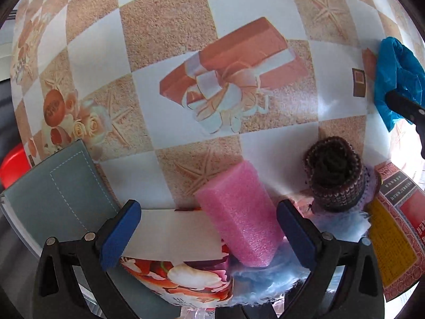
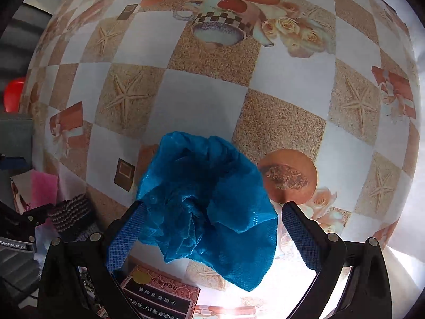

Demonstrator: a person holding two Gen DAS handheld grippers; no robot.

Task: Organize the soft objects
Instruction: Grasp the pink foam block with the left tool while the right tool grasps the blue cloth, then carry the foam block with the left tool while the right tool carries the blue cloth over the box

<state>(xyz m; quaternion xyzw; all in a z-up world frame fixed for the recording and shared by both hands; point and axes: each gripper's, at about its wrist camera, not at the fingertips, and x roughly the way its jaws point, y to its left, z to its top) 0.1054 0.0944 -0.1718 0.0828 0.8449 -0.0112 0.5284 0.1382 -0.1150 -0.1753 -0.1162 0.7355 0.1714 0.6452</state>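
Observation:
In the left wrist view a pink foam block (image 1: pixel 239 215) lies tilted between the fingers of my left gripper (image 1: pixel 209 228), which stands open, its blue pads (image 1: pixel 120 231) clear of the foam. The block rests on a printed box's white flap (image 1: pixel 172 234), beside pale blue fluffy material (image 1: pixel 263 279). A brown crocheted piece (image 1: pixel 334 172) stands just to the right. In the right wrist view a crumpled blue plastic cover (image 2: pixel 207 207) lies on the table between the fingers of my right gripper (image 2: pixel 212 236), open, with its left pad touching the cover.
A grey-green stitched pouch (image 1: pixel 58 194) lies left of the box. A red carton with a yellow label (image 1: pixel 393 226) lies at the right, also near the right gripper (image 2: pixel 159 297). The patterned tablecloth (image 1: pixel 186 40) stretches ahead. A red stool (image 1: pixel 13 164) stands off the table's left edge.

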